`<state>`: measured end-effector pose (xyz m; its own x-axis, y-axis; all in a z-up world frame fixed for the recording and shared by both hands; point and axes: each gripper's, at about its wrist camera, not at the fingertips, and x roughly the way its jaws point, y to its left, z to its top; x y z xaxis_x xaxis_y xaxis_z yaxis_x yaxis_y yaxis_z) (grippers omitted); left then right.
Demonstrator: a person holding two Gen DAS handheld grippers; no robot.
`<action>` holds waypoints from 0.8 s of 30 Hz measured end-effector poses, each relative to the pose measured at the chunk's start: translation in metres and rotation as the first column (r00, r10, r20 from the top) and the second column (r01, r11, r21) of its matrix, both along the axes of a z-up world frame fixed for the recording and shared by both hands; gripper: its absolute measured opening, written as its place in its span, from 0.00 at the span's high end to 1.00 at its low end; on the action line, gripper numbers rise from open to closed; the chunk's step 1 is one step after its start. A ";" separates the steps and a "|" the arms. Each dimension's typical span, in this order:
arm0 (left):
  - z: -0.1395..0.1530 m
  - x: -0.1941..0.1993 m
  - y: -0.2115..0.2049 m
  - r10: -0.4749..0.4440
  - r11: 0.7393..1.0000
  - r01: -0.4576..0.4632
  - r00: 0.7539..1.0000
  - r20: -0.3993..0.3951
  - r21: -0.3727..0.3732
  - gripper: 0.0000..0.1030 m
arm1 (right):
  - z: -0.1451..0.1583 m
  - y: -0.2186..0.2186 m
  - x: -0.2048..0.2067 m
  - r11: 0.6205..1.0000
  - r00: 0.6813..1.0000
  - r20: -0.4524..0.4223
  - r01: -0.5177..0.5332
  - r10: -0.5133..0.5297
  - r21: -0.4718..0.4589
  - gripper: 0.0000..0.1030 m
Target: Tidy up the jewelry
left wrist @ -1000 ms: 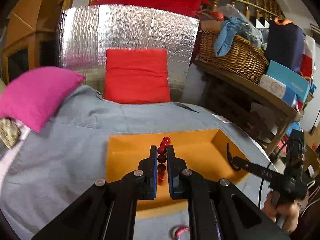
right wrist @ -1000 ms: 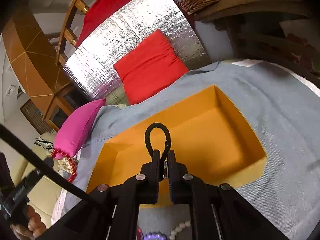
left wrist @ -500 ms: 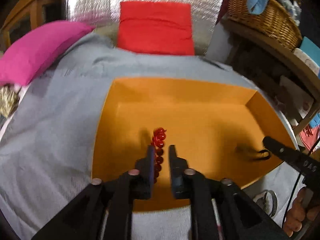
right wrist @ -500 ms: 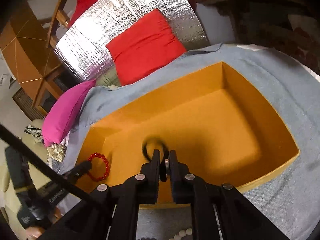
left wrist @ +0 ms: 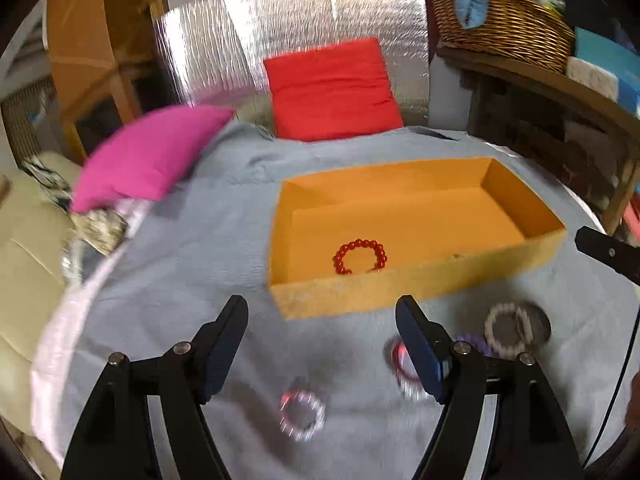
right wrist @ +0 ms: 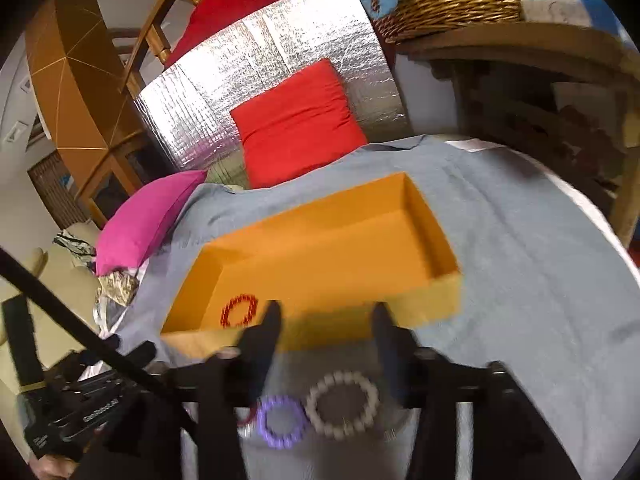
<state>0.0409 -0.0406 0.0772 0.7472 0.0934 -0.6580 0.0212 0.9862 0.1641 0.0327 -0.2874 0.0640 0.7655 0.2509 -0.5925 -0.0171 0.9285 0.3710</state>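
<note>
An orange box (left wrist: pixel 524 248) sits on the grey cloth; it also shows in the right wrist view (right wrist: pixel 436 300). A red bead bracelet (left wrist: pixel 360 256) lies inside it, also seen in the right wrist view (right wrist: pixel 239 311). My left gripper (left wrist: pixel 322 312) is open and empty, in front of the box. My right gripper (right wrist: pixel 326 312) is open and empty, at the box's near wall. On the cloth lie a white bead bracelet (right wrist: pixel 342 405), a purple one (right wrist: pixel 281 421), a clear bead bracelet (left wrist: pixel 302 414) and a red-and-white one (left wrist: pixel 404 364). The black hair tie is not visible.
A red cushion (left wrist: pixel 332 88) and a pink cushion (left wrist: pixel 148 156) lie behind the box against a silver foil sheet (left wrist: pixel 280 20). A wicker basket (left wrist: pixel 504 28) stands on a wooden shelf at the right. A beige seat (left wrist: pixel 28 248) is at the left.
Both grippers opened and pulled back out of the box. The left let go of the red bead bracelet, which now lies in the box. The right let go of the black hair tie.
</note>
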 end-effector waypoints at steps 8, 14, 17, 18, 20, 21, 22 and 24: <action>0.005 -0.059 -0.001 -0.009 1.000 0.008 0.999 0.047 0.029 0.22 | -0.003 0.003 -0.067 0.995 0.998 -0.060 -0.022 0.016 -0.093 0.47; -0.004 -0.049 0.002 -0.005 1.000 0.003 0.999 0.042 0.031 0.22 | -0.010 0.022 -0.066 0.982 0.997 -0.066 -0.059 0.048 -0.177 0.47; -0.012 -0.041 0.005 0.005 1.000 -0.005 1.000 0.021 0.028 0.22 | -0.022 0.027 -0.056 0.985 0.994 -0.095 -0.060 0.045 -0.159 0.46; -0.015 -0.039 0.007 0.009 1.000 -0.009 1.000 0.011 0.030 0.22 | -0.026 0.028 -0.051 0.987 0.993 -0.115 -0.055 0.038 -0.151 0.46; -0.021 -0.036 0.009 0.014 0.999 -0.014 1.000 -0.001 0.036 0.22 | -0.030 0.033 -0.045 0.989 0.990 -0.138 -0.061 0.042 -0.133 0.46; -0.023 -0.035 0.010 0.017 0.999 -0.016 1.000 -0.007 0.040 0.22 | -0.030 0.036 -0.043 0.990 0.989 -0.139 -0.068 0.050 -0.126 0.46; -0.026 -0.033 0.011 0.020 0.999 -0.019 1.000 -0.015 0.045 0.22 | -0.030 0.039 -0.043 0.989 0.989 -0.137 -0.072 0.054 -0.127 0.46; -0.028 -0.031 0.014 0.025 0.999 -0.025 1.000 -0.017 0.048 0.22 | -0.030 0.044 -0.042 0.987 0.990 -0.131 -0.076 0.057 -0.143 0.46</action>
